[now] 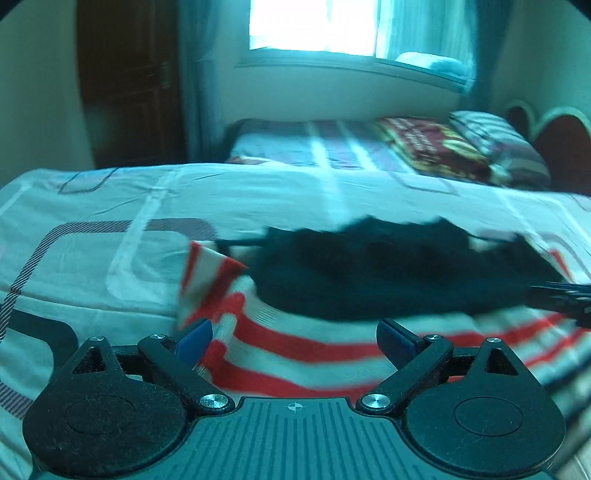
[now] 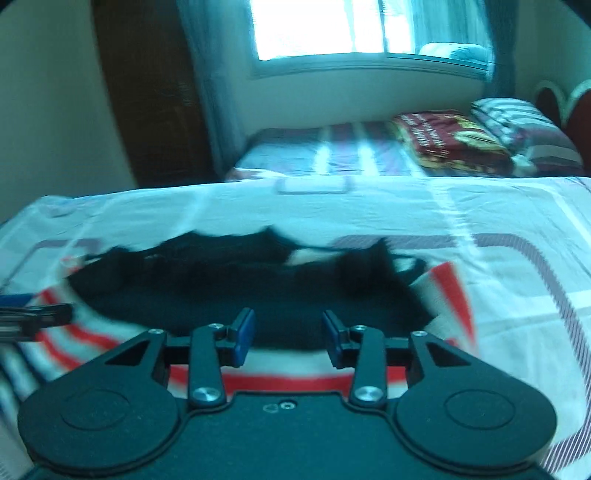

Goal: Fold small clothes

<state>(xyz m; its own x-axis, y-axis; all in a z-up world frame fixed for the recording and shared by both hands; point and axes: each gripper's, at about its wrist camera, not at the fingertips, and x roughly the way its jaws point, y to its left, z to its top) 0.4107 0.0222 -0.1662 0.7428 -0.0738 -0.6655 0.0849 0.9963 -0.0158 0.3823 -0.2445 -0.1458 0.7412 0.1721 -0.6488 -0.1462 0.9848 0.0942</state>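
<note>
A small black garment (image 1: pixel 388 269) lies spread on a red-and-white striped cloth (image 1: pixel 295 343) on the bed. It also shows in the right wrist view (image 2: pixel 240 291), on the same striped cloth (image 2: pixel 85 343). My left gripper (image 1: pixel 294 338) is open and empty, low over the striped cloth near its front left. My right gripper (image 2: pixel 289 338) is open and empty at the black garment's near edge. The right gripper's tip shows at the right edge of the left wrist view (image 1: pixel 561 297); the left gripper's tip shows at the left edge of the right wrist view (image 2: pixel 33 317).
The bed has a white sheet with grey line patterns (image 1: pixel 110 206). Behind it stands a second bed with a folded dark red blanket (image 1: pixel 428 144) and striped pillow (image 2: pixel 524 125). A window (image 1: pixel 314 26), curtains and a brown door (image 1: pixel 129 85) are at the back.
</note>
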